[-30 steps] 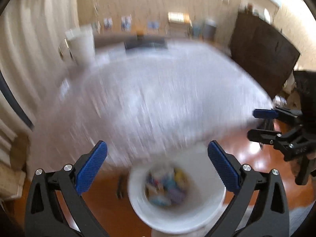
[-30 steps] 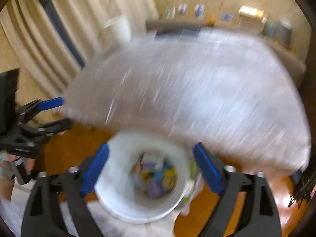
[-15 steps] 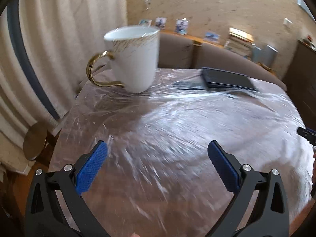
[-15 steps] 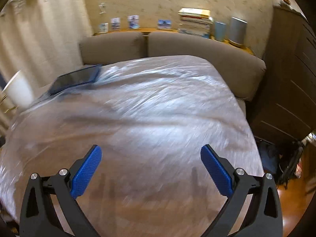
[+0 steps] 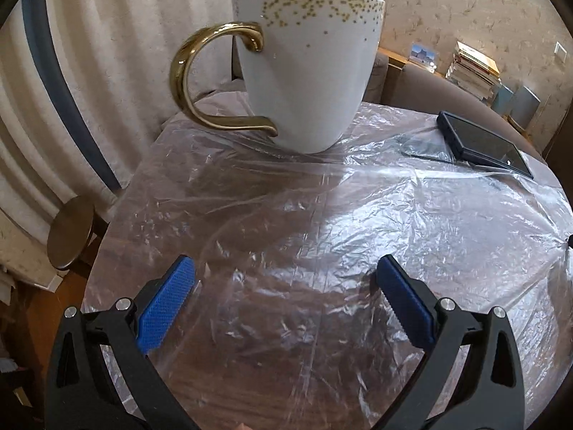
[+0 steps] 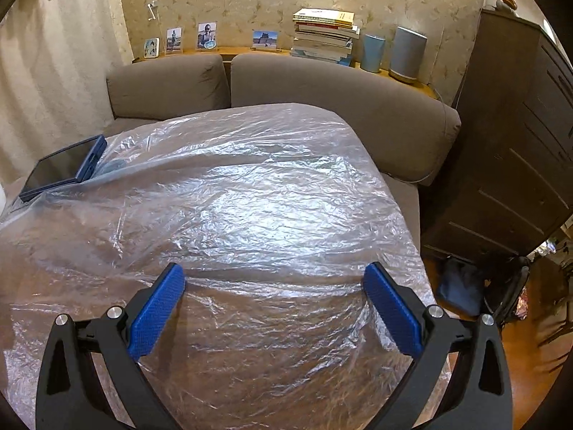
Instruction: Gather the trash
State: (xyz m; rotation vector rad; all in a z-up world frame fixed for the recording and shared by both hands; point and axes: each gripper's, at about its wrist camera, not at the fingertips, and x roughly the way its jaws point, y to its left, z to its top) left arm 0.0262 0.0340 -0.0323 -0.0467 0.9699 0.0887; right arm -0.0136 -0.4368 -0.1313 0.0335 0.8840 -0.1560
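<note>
Seemingly between pickups, the left tool [image 5: 284, 288] and the right tool [image 6: 274, 292] both hang with their blue fingers spread wide and nothing between them, low over a bench draped in crinkled clear plastic sheeting [image 5: 358, 236].

No loose trash shows on the bench in either view, and no bin appears; whether the sheeting itself counts as trash cannot be told. As a judgement, the surface looks largely cleared, with any remaining pickup lying outside these views.

Ahead of the left tool and slightly to its left stands a white mug [image 5: 308, 68] with a gold handle, upright on the sheeting near the bench's far edge. Farther ahead to the right lies a dark tablet [image 5: 483, 143], which in the right wrist view sits far ahead to the left [image 6: 64, 168].

Straight ahead of the right tool the bench runs bare to its far edge, where a brown sofa [image 6: 340, 86] closes in. To the right, the edge drops toward a dark cabinet [image 6: 519, 143]. A round stool [image 5: 70, 231] stands just off the bench's left edge, beside curtains [image 5: 107, 53].
</note>
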